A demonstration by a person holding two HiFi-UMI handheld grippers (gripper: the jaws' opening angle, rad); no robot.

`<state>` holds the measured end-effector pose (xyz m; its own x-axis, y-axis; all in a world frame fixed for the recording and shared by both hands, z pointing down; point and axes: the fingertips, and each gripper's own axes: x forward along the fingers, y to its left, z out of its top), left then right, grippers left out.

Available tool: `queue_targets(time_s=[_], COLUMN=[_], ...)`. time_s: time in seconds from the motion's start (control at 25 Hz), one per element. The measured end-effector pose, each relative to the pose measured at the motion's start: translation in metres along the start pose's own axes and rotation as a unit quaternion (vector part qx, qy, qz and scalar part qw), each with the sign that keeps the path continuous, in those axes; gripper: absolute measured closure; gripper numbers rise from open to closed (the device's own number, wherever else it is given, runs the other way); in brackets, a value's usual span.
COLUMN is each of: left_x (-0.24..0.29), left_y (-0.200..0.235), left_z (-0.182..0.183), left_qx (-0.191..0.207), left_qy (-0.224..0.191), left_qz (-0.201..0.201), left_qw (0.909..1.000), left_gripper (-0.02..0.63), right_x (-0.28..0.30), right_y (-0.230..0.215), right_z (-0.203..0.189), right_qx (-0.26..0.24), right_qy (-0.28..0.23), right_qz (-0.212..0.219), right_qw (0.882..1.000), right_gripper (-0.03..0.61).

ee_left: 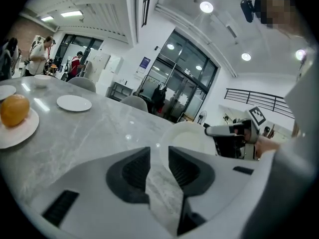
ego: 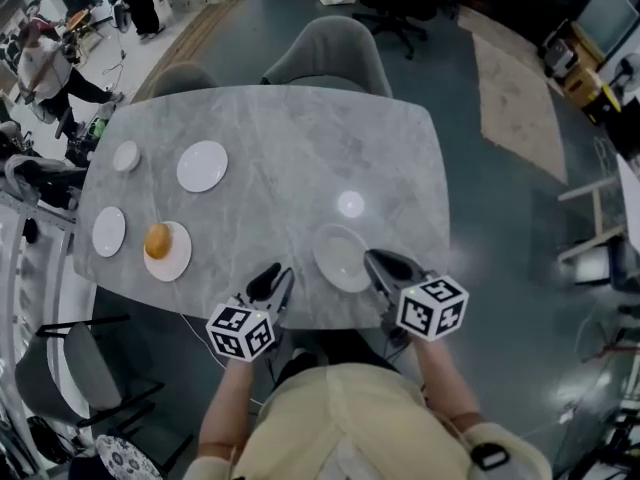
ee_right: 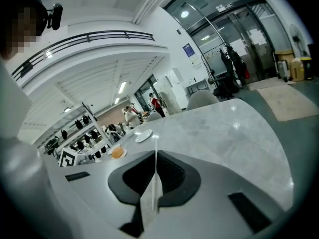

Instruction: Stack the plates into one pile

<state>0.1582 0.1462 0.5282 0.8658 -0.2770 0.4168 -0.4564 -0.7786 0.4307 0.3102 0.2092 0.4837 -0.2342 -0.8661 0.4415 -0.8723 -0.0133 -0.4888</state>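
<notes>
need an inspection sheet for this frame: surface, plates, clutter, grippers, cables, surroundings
Surface: grey marble table, glossy, no spills seen.
Job's things: plates unstacked. far plate, left plate, small dish and orange's plate at the left end; near plate by the near edge.
Clutter: orange sits on one plate.
Grippers: right hand-held gripper shut on the near plate's rim; left hand-held gripper open, empty, over the table.
Cables: what looks like a thin cord below the near edge.
Surroundings: grey chairs at the far side; person far left.
</notes>
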Motion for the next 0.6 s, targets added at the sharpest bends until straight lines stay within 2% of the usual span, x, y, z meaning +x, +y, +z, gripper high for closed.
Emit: queue_targets(time_s=[0.2,0.6], left_x=[-0.010,-0.046], left_y=[-0.005,0.018], left_z=[0.014,0.039], left_qx=[0.003,-0.028], left_qy=[-0.024,-0.094], left_qz=[0.002,0.057], left_qw=[0.9997,0.9935], left_gripper=[0.486,0.476], right_x=[0.002,0.026], right_y=[0.034,0.101], right_z=[0.027,0.056], right_qx=[-0.017,-0.045], right_qy=[-0.012,-0.016], right_qz=[0.059,0.183], right_qw=[0.998,0.982], right_gripper=[0.565,0.565])
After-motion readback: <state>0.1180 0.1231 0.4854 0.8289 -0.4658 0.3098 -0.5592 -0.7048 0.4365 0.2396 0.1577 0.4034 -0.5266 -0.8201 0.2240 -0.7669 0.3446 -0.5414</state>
